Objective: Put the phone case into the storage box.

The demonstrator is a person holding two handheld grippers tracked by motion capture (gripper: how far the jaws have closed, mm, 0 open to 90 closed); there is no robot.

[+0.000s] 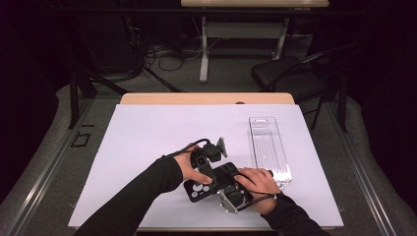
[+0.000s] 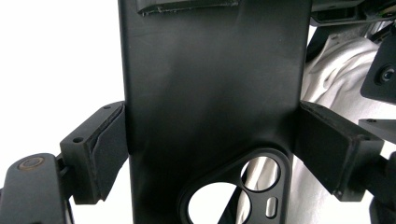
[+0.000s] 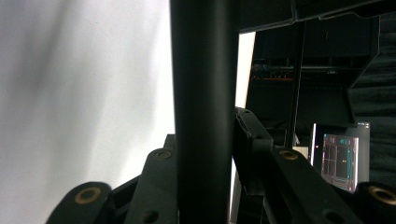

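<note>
A black phone case with round camera cut-outs is held above the white mat between both grippers. My left gripper comes in from the case's far side. In the left gripper view the case stands upright and spans the whole gap, and both pads press its long edges, so the left gripper is shut on it. My right gripper meets the case from the near right. In the right gripper view the case runs edge-on between the jaws of the right gripper. The right pad lies against it.
A clear plastic tray lies lengthwise on the right of the white mat. The mat covers a wooden table. Beyond the table stand a black chair and a desk frame with cables on the floor.
</note>
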